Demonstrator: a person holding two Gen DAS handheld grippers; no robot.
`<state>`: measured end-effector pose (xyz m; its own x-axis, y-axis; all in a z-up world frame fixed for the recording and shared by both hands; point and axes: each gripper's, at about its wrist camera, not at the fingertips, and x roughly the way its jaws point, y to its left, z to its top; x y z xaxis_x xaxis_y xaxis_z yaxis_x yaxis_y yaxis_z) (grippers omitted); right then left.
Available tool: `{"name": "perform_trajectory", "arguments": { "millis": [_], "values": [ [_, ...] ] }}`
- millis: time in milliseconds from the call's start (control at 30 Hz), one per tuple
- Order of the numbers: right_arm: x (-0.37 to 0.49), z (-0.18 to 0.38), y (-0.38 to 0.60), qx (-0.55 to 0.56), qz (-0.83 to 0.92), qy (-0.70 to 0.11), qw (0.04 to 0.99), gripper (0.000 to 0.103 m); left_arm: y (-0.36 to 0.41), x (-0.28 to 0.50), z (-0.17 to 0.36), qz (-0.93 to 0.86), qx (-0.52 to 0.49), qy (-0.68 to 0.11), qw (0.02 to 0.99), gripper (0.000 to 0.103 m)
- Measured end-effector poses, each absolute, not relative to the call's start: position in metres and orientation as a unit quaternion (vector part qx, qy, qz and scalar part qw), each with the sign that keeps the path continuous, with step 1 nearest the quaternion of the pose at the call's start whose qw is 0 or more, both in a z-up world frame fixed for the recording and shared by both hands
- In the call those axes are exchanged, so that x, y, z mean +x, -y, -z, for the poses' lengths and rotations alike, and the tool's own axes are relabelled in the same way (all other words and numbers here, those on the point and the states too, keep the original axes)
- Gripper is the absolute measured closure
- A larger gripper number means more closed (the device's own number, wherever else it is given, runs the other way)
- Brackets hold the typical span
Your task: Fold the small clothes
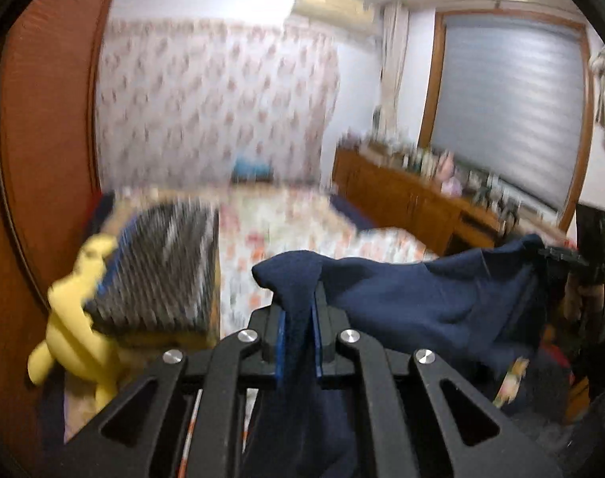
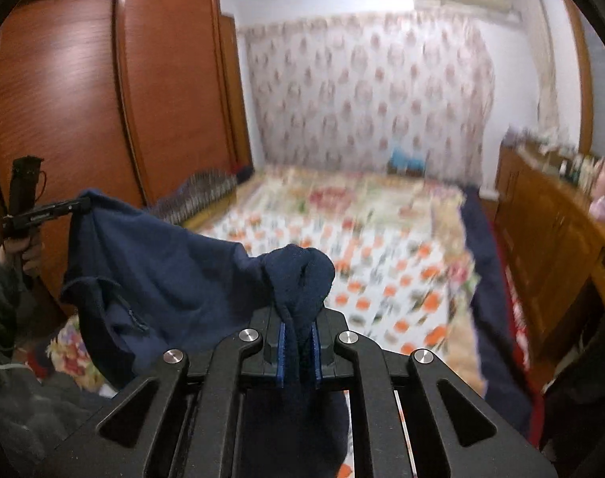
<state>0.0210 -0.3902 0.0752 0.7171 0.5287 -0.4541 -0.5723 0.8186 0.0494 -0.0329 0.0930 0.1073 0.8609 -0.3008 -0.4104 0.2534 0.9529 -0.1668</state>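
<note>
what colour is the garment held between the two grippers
Dark navy blue, plain with no pattern. The garment shows best in the right wrist view, stretched between both grippers.

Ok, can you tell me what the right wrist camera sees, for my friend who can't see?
The right gripper pinches a bunched corner of a dark blue garment in its shut jaws. The cloth stretches across to the left gripper, which a hand holds up at the far left. Behind lie a bed with a flowery cover and a reddish wooden wardrobe.
</note>
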Motion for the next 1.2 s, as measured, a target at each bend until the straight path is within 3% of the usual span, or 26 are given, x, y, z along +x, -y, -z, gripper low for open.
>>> {"name": "perform_trajectory", "arguments": {
  "millis": [433, 667, 800, 933, 1067, 1200],
  "values": [
    [-0.052, -0.217, 0.413, -0.109, -0.267, -0.076, 0.954, 0.096, -0.109, -0.082, -0.226, 0.159, -0.033, -0.074, 0.984, 0.096],
    [-0.008, -0.240, 0.404, -0.132, -0.251, -0.075, 0.956, 0.096, -0.118, -0.026, -0.239, 0.133, -0.016, -0.078, 0.988, 0.095],
    [0.078, -0.211, 0.387, -0.147, -0.229, -0.138, 0.952, 0.096, -0.107, 0.045, -0.207, 0.110, 0.002, -0.109, 0.988, 0.094],
    [0.194, -0.142, 0.377, -0.137, -0.186, -0.228, 0.946, 0.095, -0.096, 0.147, -0.139, 0.126, 0.010, -0.196, 0.972, 0.091],
    [0.294, -0.052, 0.378, -0.109, -0.127, -0.323, 0.932, 0.077, -0.097, 0.239, -0.060, 0.123, 0.002, -0.304, 0.945, 0.087],
    [0.338, 0.017, 0.377, -0.117, -0.101, -0.375, 0.914, 0.076, -0.094, 0.260, -0.018, 0.102, 0.009, -0.342, 0.934, 0.083]
  ]
}}
